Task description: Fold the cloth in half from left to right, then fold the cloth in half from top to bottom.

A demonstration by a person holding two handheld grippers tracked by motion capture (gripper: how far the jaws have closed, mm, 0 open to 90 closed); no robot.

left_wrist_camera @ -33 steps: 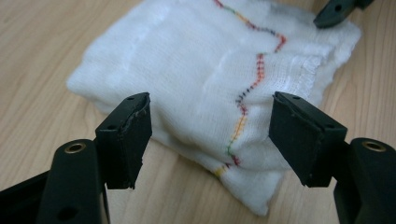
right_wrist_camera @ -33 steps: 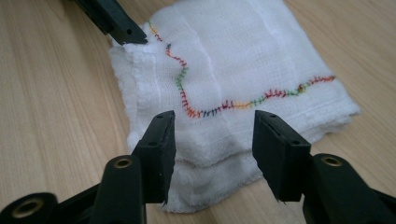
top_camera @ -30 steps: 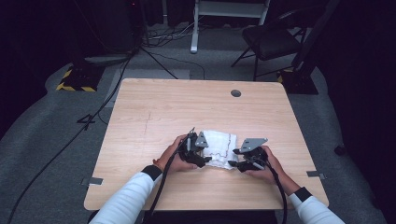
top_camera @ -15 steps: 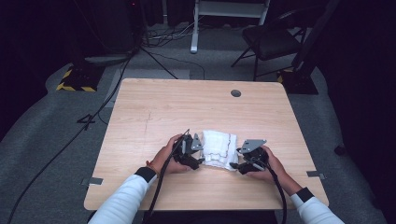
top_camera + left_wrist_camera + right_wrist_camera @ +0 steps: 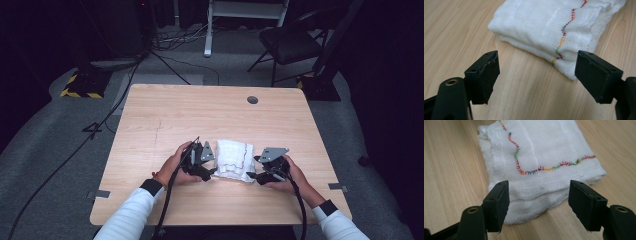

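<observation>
A folded white cloth (image 5: 233, 159) with a line of many-coloured stitching lies on the wooden table (image 5: 165, 120), near its front edge. My left gripper (image 5: 212, 171) rests at the cloth's left side, jaws open, with bare wood between them and the cloth (image 5: 554, 30) just ahead. On the cloth's right side my right gripper (image 5: 251, 175) is open too. The cloth's near edge (image 5: 541, 172) lies between and just beyond its jaws. Neither gripper holds anything.
A round cable hole (image 5: 252, 100) sits near the table's far edge. Beyond the table stand a dark chair (image 5: 290, 45) and a white stand (image 5: 240, 15), with cables (image 5: 165, 40) on the floor.
Both grippers have drawn slightly toward me, off the cloth's sides. The cloth lies a little flatter and has not shifted.
</observation>
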